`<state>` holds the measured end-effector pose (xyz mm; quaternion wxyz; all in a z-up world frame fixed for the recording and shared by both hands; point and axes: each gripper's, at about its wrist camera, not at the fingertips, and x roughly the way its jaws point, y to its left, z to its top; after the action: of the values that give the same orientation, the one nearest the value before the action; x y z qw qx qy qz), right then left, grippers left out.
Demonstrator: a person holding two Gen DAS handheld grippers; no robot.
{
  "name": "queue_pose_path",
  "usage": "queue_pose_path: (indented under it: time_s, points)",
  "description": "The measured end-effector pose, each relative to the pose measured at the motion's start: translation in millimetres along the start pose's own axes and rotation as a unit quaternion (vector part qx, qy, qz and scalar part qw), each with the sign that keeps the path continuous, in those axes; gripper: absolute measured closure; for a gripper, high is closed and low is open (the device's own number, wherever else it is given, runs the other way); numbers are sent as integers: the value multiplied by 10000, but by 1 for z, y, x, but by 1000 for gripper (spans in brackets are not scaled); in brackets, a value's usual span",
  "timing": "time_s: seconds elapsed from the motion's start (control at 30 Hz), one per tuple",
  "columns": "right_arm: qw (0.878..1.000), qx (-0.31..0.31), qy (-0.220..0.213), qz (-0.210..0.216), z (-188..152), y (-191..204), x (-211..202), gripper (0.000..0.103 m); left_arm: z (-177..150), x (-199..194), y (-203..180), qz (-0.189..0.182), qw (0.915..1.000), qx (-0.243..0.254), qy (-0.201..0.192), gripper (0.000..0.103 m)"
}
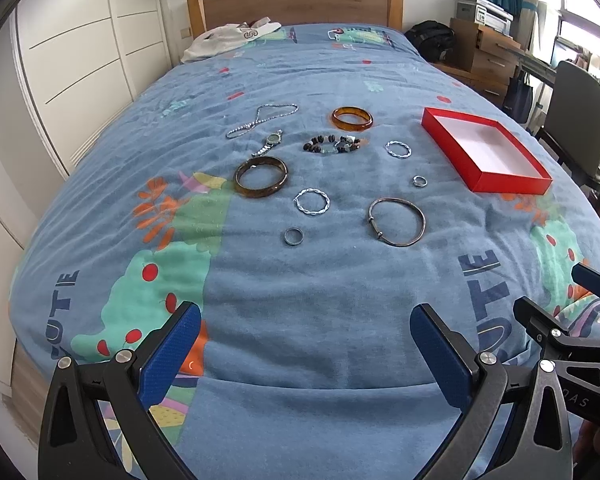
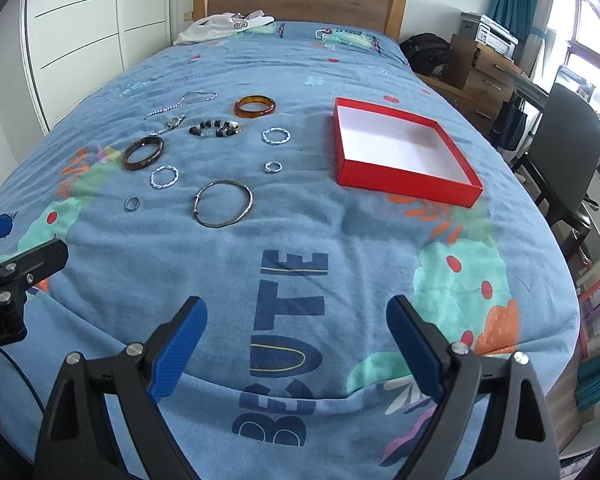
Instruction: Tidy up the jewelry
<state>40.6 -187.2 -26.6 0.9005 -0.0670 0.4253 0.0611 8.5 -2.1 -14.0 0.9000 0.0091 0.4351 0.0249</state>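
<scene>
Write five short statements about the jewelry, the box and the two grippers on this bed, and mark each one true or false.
1. The red box holds no jewelry yet. True.
2. The left gripper is shut on a ring. False: its fingers stand wide apart over the bedspread, holding nothing.
3. The amber bangle lies farther toward the headboard than the thin metal bangle. True.
4. The wristwatch sits inside the red box. False: it lies on the bedspread beside the dark brown bangle.
5. The right gripper is open. True.
</scene>
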Motion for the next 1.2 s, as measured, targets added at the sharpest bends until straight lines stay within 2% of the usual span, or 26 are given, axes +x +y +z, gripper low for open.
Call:
queue_pose_path:
  time_s: [0.6, 1.1, 1.2]
  points:
    - [9999, 79, 50, 63, -2, -5, 14, 11, -1, 18, -4, -113, 9998, 49, 174, 1]
    - [9996, 222, -63, 181, 1, -10, 20, 11, 0, 29, -5, -276, 9984, 141, 476, 1]
    - [9993, 244, -111, 263, 3, -10, 21, 11, 1, 33, 4, -144, 9987, 66, 483, 1]
